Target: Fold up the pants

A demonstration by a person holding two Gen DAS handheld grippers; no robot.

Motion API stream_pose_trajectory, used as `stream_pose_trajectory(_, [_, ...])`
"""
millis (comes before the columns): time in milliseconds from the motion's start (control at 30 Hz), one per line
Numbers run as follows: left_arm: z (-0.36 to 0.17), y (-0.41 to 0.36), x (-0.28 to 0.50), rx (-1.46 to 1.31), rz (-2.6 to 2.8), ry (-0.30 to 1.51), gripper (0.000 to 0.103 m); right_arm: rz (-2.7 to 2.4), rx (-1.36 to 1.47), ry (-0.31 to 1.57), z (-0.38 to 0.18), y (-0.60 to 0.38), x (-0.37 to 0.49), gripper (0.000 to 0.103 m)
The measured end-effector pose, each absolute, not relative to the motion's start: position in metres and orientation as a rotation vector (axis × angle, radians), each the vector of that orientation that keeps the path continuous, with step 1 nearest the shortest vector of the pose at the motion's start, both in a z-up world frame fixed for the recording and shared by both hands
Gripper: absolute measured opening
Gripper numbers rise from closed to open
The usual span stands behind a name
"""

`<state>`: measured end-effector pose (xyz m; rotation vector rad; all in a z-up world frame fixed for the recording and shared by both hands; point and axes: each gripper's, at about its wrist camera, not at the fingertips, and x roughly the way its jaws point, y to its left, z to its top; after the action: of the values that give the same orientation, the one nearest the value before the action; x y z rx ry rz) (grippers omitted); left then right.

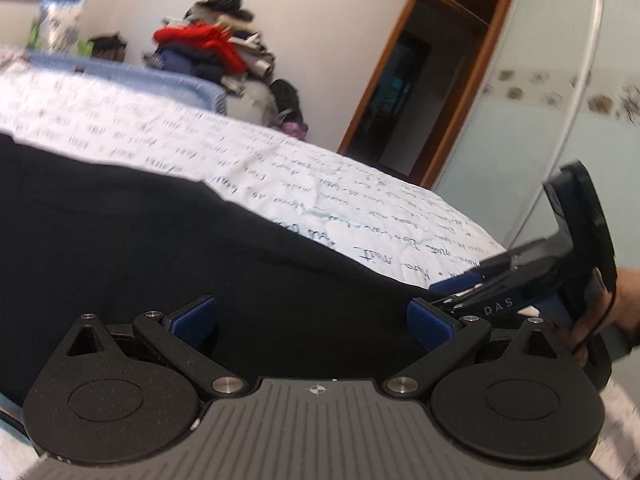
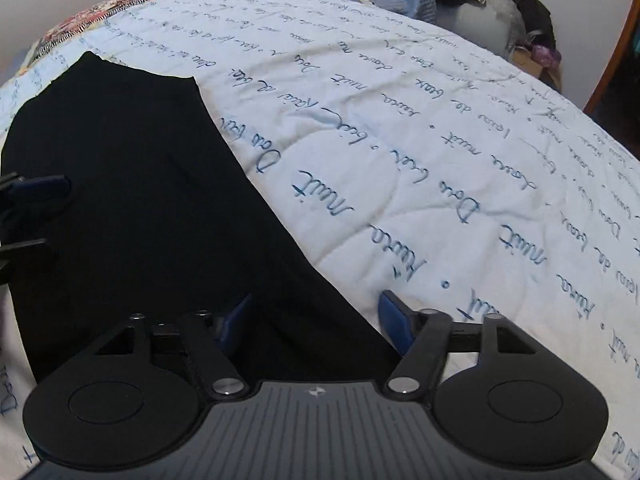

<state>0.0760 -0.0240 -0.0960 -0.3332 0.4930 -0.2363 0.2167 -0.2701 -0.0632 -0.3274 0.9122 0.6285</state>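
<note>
We saw right gripper (image 2: 314, 320) jaws apart, nothing pinched; black pants (image 2: 132, 200) edge ran between its pads, lying flat on script-printed bedspread (image 2: 420, 168). Left gripper (image 1: 312, 320) jaws wide, empty, low over pants (image 1: 140, 240). Clothes pile (image 1: 208, 44) beyond bed.

Pants (image 2: 140, 200) cut by frame edge; clothes pile (image 1: 212, 48) blurred.

Pants (image 2: 132, 200) lie on the bedspread (image 2: 400, 160), clothes pile (image 1: 212, 44) behind the bed.
</note>
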Motion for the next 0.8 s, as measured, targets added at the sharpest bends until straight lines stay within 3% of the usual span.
stream_pose_trajectory(33, [-0.097,-0.022,0.077,-0.347,-0.234,0.499,0.102,0.626,-0.323,0.919,-0.063,-0.269,0.216,0.059])
stream_pose_trajectory(100, [-0.098,-0.019,0.077,-0.364,-0.231,0.504,0.102,0.631,-0.338,0.916,-0.061,-0.266,0.209,0.034])
stream_pose_trajectory(367, [-0.100,-0.017,0.078,-0.381,-0.233,0.503,0.102,0.535,-0.563,0.856,-0.039,-0.240,0.207,0.003])
stream_pose_trajectory(533, [-0.100,-0.015,0.078,-0.395,-0.236,0.498,0.103,0.460,-0.417,0.911,-0.050,-0.266,0.231,0.003])
stream_pose_trajectory(633, [-0.100,-0.015,0.078,-0.398,-0.236,0.498,0.102,0.472,-0.209,0.804,-0.021,-0.288,0.220,0.004])
stream_pose_trajectory(800, [-0.100,-0.015,0.079,-0.405,-0.233,0.498,0.102,0.604,-0.234,0.829,-0.014,-0.268,0.192,0.010])
